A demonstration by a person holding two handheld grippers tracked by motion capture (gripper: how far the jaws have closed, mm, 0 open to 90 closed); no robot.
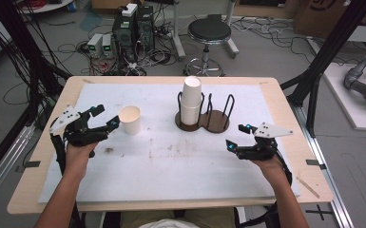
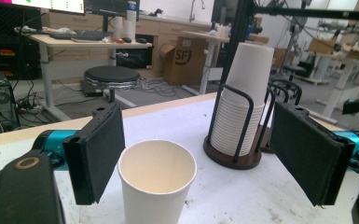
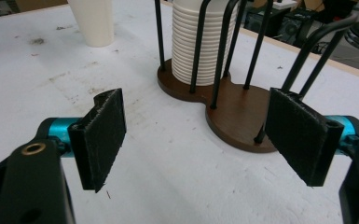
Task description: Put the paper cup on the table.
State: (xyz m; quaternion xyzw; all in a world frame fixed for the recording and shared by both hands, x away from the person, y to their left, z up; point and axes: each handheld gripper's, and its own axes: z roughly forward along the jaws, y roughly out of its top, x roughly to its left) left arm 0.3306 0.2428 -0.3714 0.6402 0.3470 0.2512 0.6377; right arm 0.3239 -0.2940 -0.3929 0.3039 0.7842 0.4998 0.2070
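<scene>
Item: single paper cup, upright on desk, left of cup rack.
Left gripper: jaws apart, apparently flanking cup without contact.
Right gripper: jaws apart, empty.
Advice: centre cup, close gently to avoid crushing.

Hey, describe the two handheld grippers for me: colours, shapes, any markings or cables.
Both the left gripper and the right gripper have black bodies with a pale grey three-cornered plate on top, dotted with small dark holes. Their fingers are flat, black, rough-textured pads on teal metal mounts, with a brass-ringed hole in the housing. Black cables trail along the bare forearms; no sleeves show.
</scene>
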